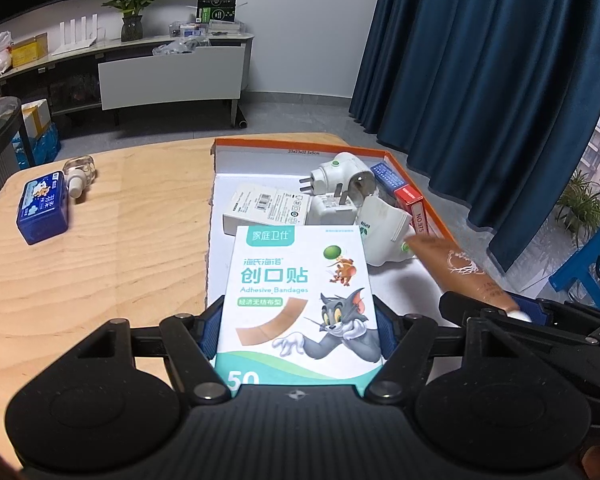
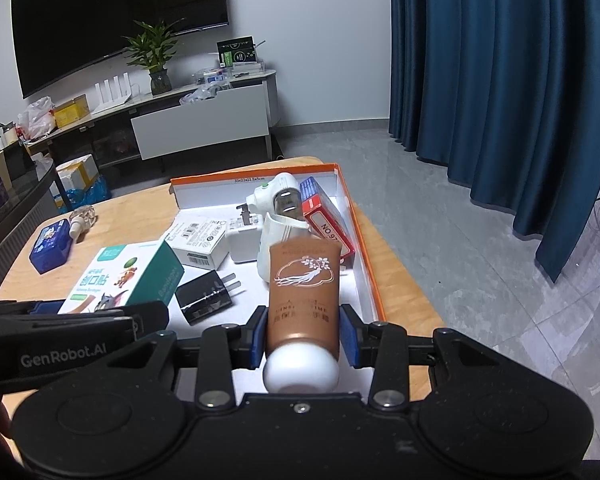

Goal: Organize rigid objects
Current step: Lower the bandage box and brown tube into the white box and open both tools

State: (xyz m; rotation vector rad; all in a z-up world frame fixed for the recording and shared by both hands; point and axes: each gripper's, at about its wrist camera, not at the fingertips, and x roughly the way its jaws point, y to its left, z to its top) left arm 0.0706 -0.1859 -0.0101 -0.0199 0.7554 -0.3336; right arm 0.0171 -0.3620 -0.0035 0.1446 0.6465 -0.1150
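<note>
My left gripper (image 1: 300, 332) is shut on a white and teal box of adhesive bandages (image 1: 298, 300), held over the near left part of the orange-rimmed tray (image 1: 296, 145). The same bandage box (image 2: 128, 276) shows at the left in the right wrist view. My right gripper (image 2: 303, 336) is shut on a brown tube with a white cap (image 2: 303, 292), held above the tray's near right side (image 2: 366, 264); that brown tube (image 1: 460, 264) juts in from the right in the left wrist view. On the table's left lie a blue box (image 1: 42, 208) and a small clear bottle (image 1: 80, 174).
The tray holds white plug devices (image 1: 340, 176), a white carton (image 1: 266, 208), a red and blue box (image 1: 404, 196) and a black charger (image 2: 206, 296). The wooden table (image 1: 100, 260) ends just past the tray; a blue curtain (image 1: 500, 80) hangs beyond.
</note>
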